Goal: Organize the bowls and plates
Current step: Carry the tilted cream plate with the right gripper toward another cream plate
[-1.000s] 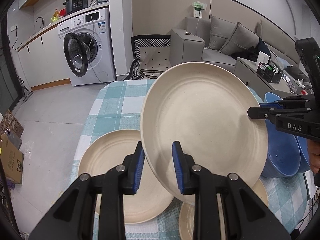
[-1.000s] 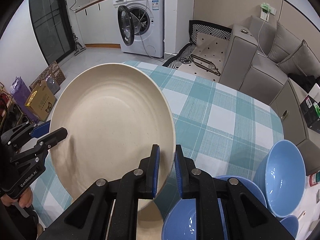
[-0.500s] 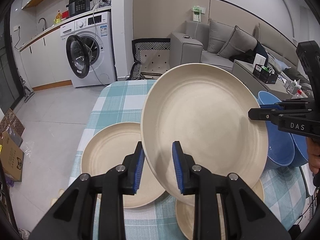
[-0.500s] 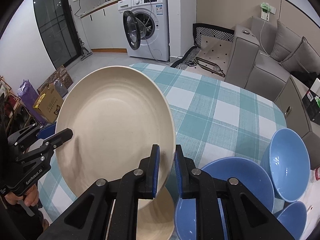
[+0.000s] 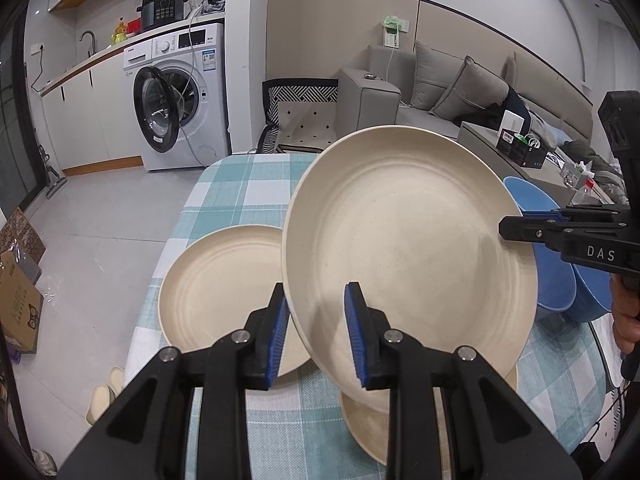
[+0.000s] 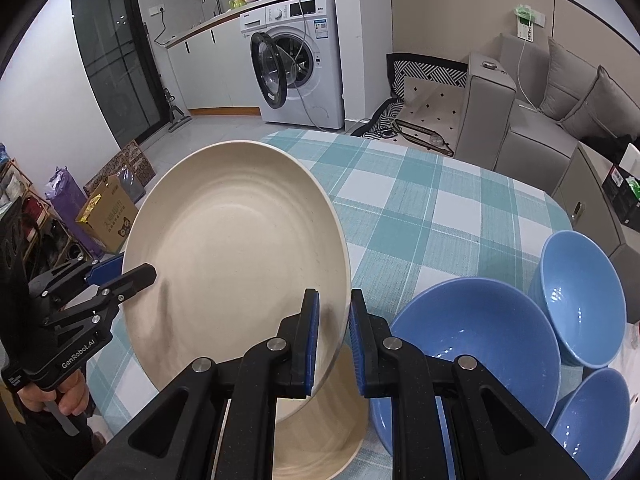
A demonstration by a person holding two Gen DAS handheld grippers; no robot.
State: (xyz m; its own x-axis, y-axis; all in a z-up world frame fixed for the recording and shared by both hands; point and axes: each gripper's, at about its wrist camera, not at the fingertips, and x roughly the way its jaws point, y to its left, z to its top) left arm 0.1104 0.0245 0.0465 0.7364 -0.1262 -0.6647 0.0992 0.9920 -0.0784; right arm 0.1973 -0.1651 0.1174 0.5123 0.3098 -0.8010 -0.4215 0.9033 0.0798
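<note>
A large cream plate (image 5: 408, 256) hangs tilted above the checked table, held by both grippers at opposite rims. My left gripper (image 5: 316, 332) is shut on its near rim; the right view shows that gripper (image 6: 132, 272) at the plate's left edge. My right gripper (image 6: 334, 340) is shut on the plate (image 6: 236, 264) at its other rim, and it appears in the left view as well (image 5: 516, 228). A second cream plate (image 5: 224, 288) lies on the table to the left. A third cream plate (image 6: 320, 432) lies under the held one.
Three blue bowls sit at the table's right: a big one (image 6: 472, 344), one behind it (image 6: 576, 292), one nearer (image 6: 588, 412). The teal checked cloth (image 6: 420, 208) is bare farther back. A washing machine (image 5: 180, 100) and a sofa (image 5: 440, 92) stand beyond the table.
Both grippers have carried the held plate together across the table; the bowls and the lying plates sit higher and fuller in view. Both grips are unchanged.
</note>
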